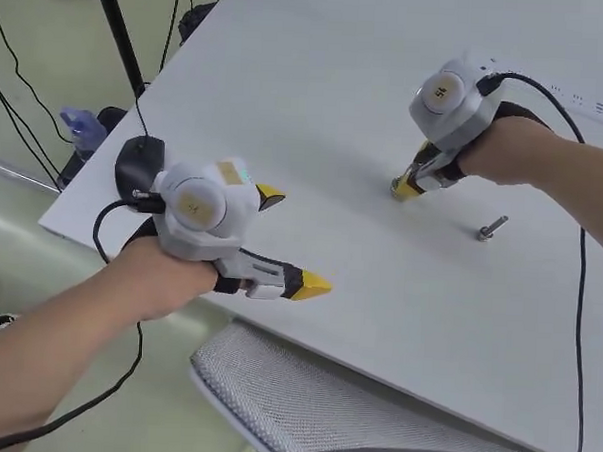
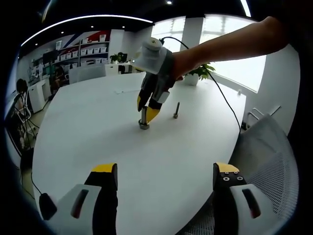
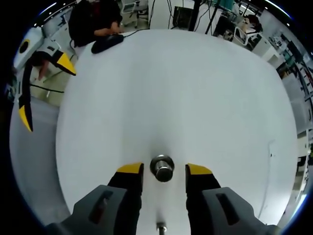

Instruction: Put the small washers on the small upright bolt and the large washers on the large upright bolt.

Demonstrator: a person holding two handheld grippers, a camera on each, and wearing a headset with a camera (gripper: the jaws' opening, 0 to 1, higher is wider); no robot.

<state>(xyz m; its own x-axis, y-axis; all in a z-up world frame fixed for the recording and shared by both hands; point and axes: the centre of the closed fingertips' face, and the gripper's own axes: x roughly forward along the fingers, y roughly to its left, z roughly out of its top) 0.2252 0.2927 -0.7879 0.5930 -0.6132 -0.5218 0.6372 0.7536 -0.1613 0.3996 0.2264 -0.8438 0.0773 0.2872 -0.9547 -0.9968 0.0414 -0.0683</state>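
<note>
Head view: the left gripper [image 1: 291, 241] hovers near-left over the white table [image 1: 318, 87], yellow-tipped jaws wide apart. Far right, the right gripper [image 1: 407, 188] points down; the small upright steel bolt [image 1: 491, 228] stands just right of it

Left gripper view: the large upright steel bolt [image 2: 144, 123] stands under the right gripper's tips

Right gripper view: jaws apart, flanking that bolt with gaps
</note>
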